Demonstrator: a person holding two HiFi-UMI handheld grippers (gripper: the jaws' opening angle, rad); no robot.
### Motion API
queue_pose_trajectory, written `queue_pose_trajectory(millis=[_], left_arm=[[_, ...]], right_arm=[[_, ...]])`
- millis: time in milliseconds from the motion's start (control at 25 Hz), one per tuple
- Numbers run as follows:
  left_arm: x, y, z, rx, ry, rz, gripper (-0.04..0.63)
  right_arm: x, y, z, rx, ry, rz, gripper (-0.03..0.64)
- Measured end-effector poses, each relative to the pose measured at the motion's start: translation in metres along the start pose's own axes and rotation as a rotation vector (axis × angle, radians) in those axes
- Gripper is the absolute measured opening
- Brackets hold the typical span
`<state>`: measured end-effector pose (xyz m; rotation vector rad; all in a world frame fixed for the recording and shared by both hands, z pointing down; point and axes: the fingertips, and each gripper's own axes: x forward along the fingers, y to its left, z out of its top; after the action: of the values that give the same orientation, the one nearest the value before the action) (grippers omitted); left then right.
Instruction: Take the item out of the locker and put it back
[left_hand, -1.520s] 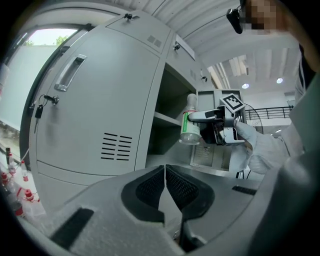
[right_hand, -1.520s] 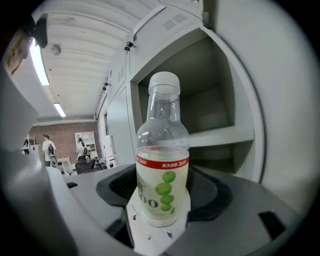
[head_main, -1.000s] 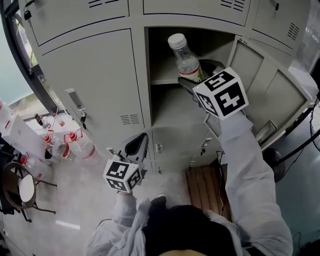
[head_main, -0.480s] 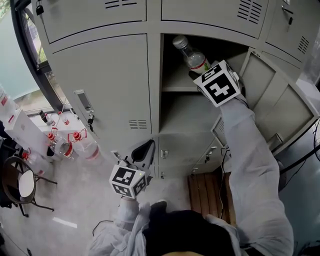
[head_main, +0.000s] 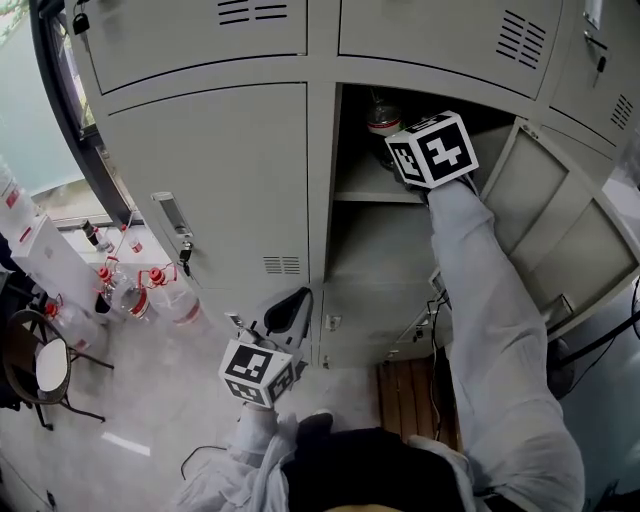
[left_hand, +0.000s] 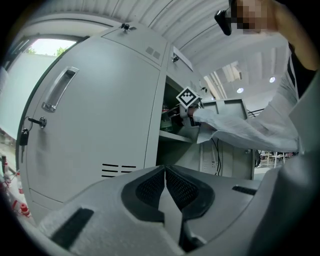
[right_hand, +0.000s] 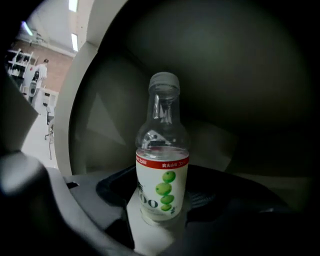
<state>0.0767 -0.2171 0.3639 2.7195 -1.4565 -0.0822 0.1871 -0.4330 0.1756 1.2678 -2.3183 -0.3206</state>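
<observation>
Jugs: clear jugs (head_main: 150, 292) with red caps stand on the floor at far left, well apart from the work.
Closed door: the closed door (head_main: 210, 180) of the neighbouring bay is latched and plays no part in the step.
Left gripper: the left gripper (head_main: 292, 302) hangs low in front of the locker (head_main: 322, 200). Its jaws are pressed together with nothing between them.
Shelf: the shelf (head_main: 372, 190) divides the open bay into an upper and a lower compartment.
Bottle: the bottle (right_hand: 162, 165) is clear and capped, with a red band over a white label. It stands upright inside the upper compartment, above the shelf. Whether its base touches the shelf cannot be told.
Right gripper: the right gripper (right_hand: 160, 220) reaches into the upper compartment and pinches the bottle low on the label, one pad on each side.
Open door: the open door (head_main: 560, 230) is swung out to the right, beside the sleeve.
Step (judged): return leg, bottle to be seated and released.
Risk, early release: if the base is not yet on the shelf, the bottle drops and may topple.
Risk, withdrawal: jaws spread too little drag a pad on the label and tip the tall bottle towards the shelf edge.
Risk, visibility: the marker cube hides the base from the head view and the compartment is dark, so seating is hard to confirm.
Risk, door: a sideways pull-out can knock the sleeve against the open door.
</observation>
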Motion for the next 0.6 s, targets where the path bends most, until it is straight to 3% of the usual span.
queue_pose_trajectory(millis=[240,480,600], left_arm=[[-0.001,0.013,0.001,-0.018,-0.006,0.032,0.014],[0.0,0.021,0.001,-0.024,-0.011,0.05,0.014],[0.002,0.021,-0.003,-0.03,0.002,0.05,0.014]], right_arm=[[0.028,0.016,0.008,0.172,-0.054,0.129,0.299],[0.046,0.014,0.002,0.349,-0.077,0.19,0.299],[0.051,0.015,0.003,0.386,-0.105,0.194,0.298]])
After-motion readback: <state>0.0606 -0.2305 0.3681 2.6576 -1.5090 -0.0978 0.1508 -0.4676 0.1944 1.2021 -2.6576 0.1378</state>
